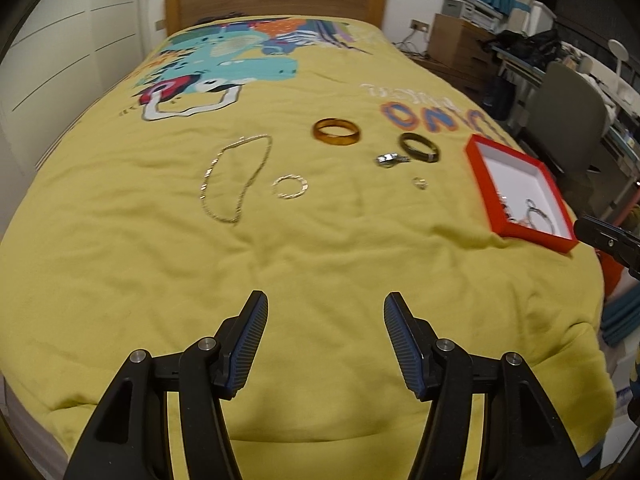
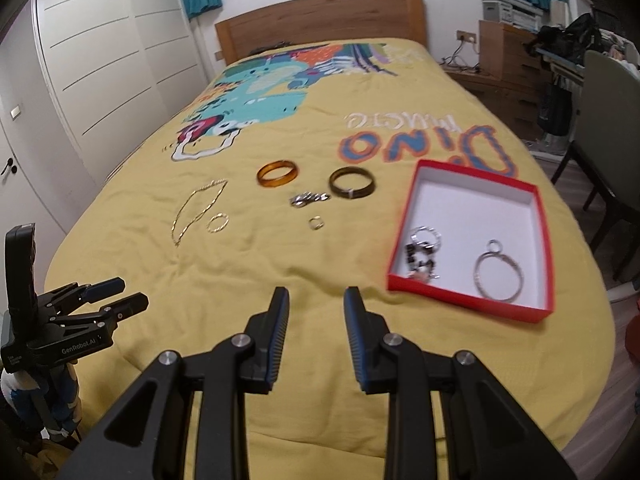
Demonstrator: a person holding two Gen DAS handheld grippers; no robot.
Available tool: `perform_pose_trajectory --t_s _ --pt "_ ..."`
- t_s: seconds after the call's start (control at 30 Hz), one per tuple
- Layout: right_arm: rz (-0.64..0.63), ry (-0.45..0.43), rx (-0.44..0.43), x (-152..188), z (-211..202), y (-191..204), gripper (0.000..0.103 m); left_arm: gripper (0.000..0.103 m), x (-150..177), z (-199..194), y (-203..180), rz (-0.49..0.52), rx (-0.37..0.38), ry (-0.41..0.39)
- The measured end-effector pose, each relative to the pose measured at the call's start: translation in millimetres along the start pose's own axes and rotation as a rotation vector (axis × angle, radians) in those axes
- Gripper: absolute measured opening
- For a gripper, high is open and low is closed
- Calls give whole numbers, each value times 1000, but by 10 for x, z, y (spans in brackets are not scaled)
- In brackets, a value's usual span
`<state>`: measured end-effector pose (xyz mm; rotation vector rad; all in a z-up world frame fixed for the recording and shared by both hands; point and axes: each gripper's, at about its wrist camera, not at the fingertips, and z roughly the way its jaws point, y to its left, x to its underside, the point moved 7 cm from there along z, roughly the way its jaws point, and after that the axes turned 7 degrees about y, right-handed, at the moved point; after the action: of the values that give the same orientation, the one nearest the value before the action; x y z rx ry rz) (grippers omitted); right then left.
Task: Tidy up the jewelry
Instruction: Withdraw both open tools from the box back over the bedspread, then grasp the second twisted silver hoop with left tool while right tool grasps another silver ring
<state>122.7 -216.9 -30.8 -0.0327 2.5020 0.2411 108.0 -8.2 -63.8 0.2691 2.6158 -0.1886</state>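
Note:
Jewelry lies on the yellow bedspread [image 1: 320, 264]: a gold chain necklace [image 1: 236, 178], a thin gold hoop [image 1: 290, 187], an amber bangle [image 1: 336, 132], a dark bangle [image 1: 419, 148], a silver chain piece [image 1: 390, 159] and a small ring [image 1: 420, 184]. A red box [image 2: 468, 296] with a white inside holds a silver bracelet [image 2: 498, 274] and a beaded piece [image 2: 422, 258]. My left gripper [image 1: 325, 340] is open and empty above the near bedspread. My right gripper [image 2: 317, 340] is open and empty, left of the box's near corner.
A wooden headboard [image 2: 320, 20] stands at the far end. White wardrobe doors [image 2: 100, 60] line the left side. A chair [image 2: 612, 128] and a cluttered desk [image 1: 532, 56] stand to the right of the bed.

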Motion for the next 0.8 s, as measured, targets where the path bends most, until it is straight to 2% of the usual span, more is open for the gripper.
perform_pose_trajectory --t_s 0.47,0.8 --pt "-10 89 -51 -122 661 81 27 60 -183 473 117 5 0 51" --pt "-14 132 -76 -417 1239 40 27 60 -662 906 300 -52 17 61"
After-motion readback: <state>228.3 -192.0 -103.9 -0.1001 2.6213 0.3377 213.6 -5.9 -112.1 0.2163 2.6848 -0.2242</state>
